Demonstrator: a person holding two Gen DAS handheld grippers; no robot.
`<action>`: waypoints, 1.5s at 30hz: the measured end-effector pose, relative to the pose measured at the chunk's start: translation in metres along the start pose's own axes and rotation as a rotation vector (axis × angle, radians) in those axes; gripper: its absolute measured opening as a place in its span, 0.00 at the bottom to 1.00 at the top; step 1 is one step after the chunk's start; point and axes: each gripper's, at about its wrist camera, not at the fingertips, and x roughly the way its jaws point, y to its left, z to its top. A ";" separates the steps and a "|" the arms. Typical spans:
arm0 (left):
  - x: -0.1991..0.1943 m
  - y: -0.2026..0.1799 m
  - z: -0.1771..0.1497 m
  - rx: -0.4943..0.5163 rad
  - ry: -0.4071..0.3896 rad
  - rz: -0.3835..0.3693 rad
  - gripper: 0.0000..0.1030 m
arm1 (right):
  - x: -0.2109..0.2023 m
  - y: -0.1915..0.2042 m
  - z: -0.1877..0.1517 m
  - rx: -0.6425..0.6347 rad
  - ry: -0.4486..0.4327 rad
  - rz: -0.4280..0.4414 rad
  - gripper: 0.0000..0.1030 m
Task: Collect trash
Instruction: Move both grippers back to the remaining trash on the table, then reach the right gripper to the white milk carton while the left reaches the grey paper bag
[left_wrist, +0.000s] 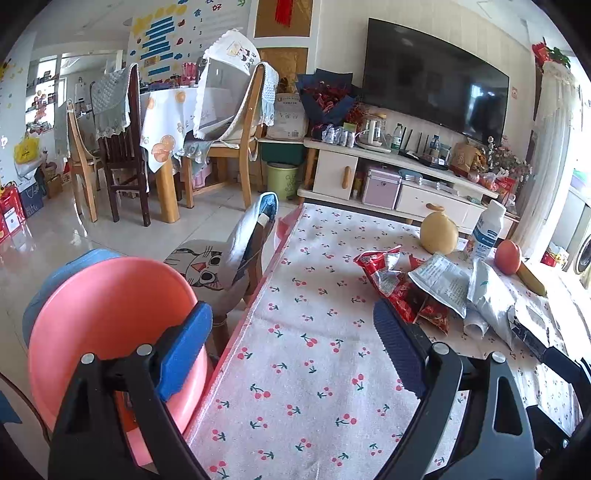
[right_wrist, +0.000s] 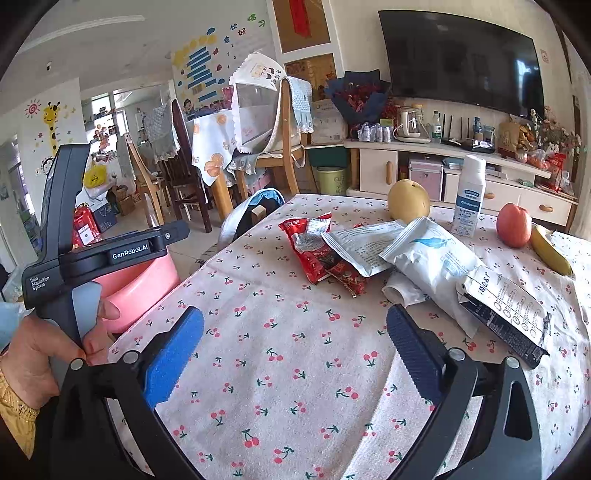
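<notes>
Several empty wrappers lie in a heap on the cherry-print tablecloth (right_wrist: 280, 369): a red snack wrapper (left_wrist: 384, 273) (right_wrist: 310, 247), a grey printed packet (left_wrist: 439, 284) (right_wrist: 362, 247), a white pouch (left_wrist: 491, 295) (right_wrist: 436, 258) and a black-and-white packet (right_wrist: 506, 310). A pink bin (left_wrist: 110, 314) (right_wrist: 136, 284) stands off the table's left edge. My left gripper (left_wrist: 291, 314) is open over the table's left edge, its left finger in front of the bin. My right gripper (right_wrist: 295, 317) is open above bare cloth, short of the heap. Nothing sits between either pair of fingers.
Behind the heap stand a yellow pear (right_wrist: 408, 201), a white bottle (right_wrist: 469, 195), a red apple (right_wrist: 513, 225) and a banana (right_wrist: 550, 251). A chair with a cat cushion (left_wrist: 207, 269) is at the table's left. A person's hand (right_wrist: 37, 350) holds the left gripper's handle.
</notes>
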 end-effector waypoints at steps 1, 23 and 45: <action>0.000 -0.004 0.000 0.003 0.004 -0.013 0.87 | -0.002 -0.003 0.000 0.004 -0.001 0.001 0.95; 0.012 -0.089 -0.020 0.114 0.093 -0.182 0.87 | -0.037 -0.121 -0.013 0.210 0.039 -0.044 0.95; 0.073 -0.123 0.009 0.005 0.088 -0.263 0.87 | -0.010 -0.231 0.004 0.249 0.092 -0.149 0.95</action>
